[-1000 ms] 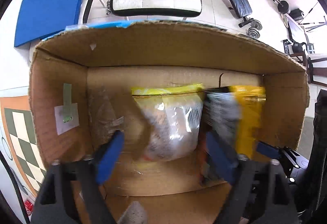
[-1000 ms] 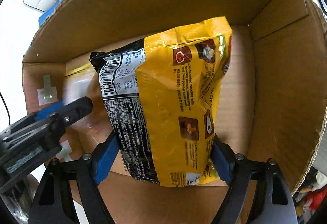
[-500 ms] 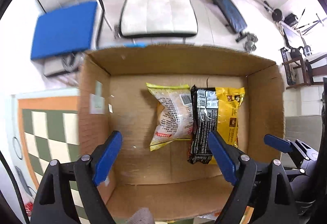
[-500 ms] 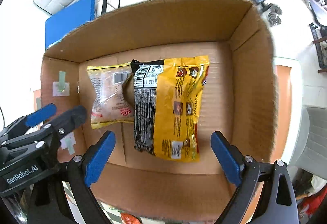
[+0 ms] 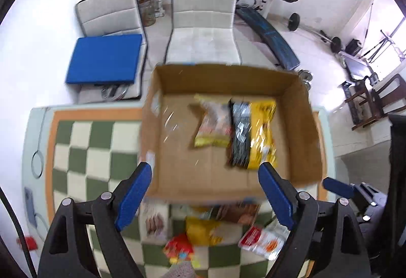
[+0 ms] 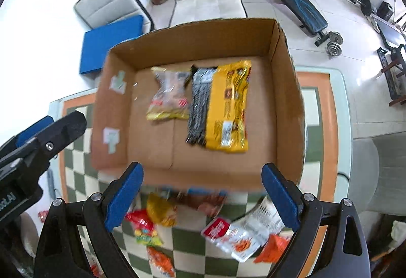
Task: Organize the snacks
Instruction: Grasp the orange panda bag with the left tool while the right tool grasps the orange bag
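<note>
1. Now that both packets are released, I have my left gripper (image 5: 204, 195) and right gripper (image 6: 201, 195) spread and empty, lifted clear above the open brown cardboard box (image 6: 286, 105).
2. Inside, the clear yellow-edged snack bag (image 6: 170, 95) touches the yellow-and-black noodle packet (image 6: 223, 105) near the box's far wall.
3. Loose snack packets (image 6: 233, 235) wait on the checkered table (image 6: 182, 257) at the box's near edge; I judge one of them comes next.

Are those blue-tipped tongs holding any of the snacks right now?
No. Both the left tongs and right tongs stand open and empty above the brown cardboard box, where two snack packets lie.
</note>
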`<move>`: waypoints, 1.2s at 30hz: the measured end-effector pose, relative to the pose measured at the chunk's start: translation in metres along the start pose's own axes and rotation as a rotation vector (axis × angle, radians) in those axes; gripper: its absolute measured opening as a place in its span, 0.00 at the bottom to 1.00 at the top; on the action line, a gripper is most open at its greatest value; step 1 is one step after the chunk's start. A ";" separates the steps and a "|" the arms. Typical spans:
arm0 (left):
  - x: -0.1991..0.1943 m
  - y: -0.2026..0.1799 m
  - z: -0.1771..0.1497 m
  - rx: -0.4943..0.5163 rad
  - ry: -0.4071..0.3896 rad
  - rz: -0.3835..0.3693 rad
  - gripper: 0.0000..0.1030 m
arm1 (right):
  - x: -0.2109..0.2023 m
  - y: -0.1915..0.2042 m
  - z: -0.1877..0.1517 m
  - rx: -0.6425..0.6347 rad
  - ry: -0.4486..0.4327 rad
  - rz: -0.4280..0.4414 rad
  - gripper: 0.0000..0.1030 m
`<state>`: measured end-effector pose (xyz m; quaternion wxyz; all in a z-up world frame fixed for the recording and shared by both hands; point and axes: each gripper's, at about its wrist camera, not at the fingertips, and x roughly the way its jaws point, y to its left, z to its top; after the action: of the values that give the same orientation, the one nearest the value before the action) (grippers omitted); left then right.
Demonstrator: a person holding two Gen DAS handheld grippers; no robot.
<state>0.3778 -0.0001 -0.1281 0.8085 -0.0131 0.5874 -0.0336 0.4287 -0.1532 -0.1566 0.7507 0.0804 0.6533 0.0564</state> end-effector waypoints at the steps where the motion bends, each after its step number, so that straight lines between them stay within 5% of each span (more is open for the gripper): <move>1: -0.002 0.003 -0.011 -0.007 0.005 0.015 0.84 | -0.002 0.001 -0.009 -0.001 0.002 0.009 0.94; 5: -0.001 0.019 -0.076 -0.038 0.067 0.092 0.84 | 0.001 0.004 -0.056 -0.023 0.054 0.028 0.94; 10: 0.038 0.037 -0.164 -0.082 0.277 0.084 0.84 | 0.023 -0.011 -0.119 -0.012 0.154 0.045 0.94; 16: 0.089 0.041 -0.247 -0.183 0.477 0.052 0.84 | 0.037 -0.077 -0.175 0.191 0.187 0.023 0.94; 19: 0.106 0.034 -0.263 -0.198 0.524 0.037 0.84 | 0.047 -0.121 -0.189 0.310 0.200 0.006 0.94; 24: 0.121 0.023 -0.272 -0.192 0.542 0.045 0.84 | 0.060 -0.156 -0.193 0.286 0.228 -0.128 0.94; 29: 0.137 0.024 -0.278 -0.240 0.580 0.006 0.84 | 0.089 -0.185 -0.199 0.428 0.293 -0.004 0.94; 36: 0.161 0.034 -0.291 -0.327 0.640 -0.048 0.84 | 0.123 -0.196 -0.206 0.522 0.320 0.010 0.93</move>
<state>0.1518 0.0279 -0.3730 0.5697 -0.1450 0.8080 0.0394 0.2376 -0.3127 -0.3414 0.5918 0.2640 0.7554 -0.0977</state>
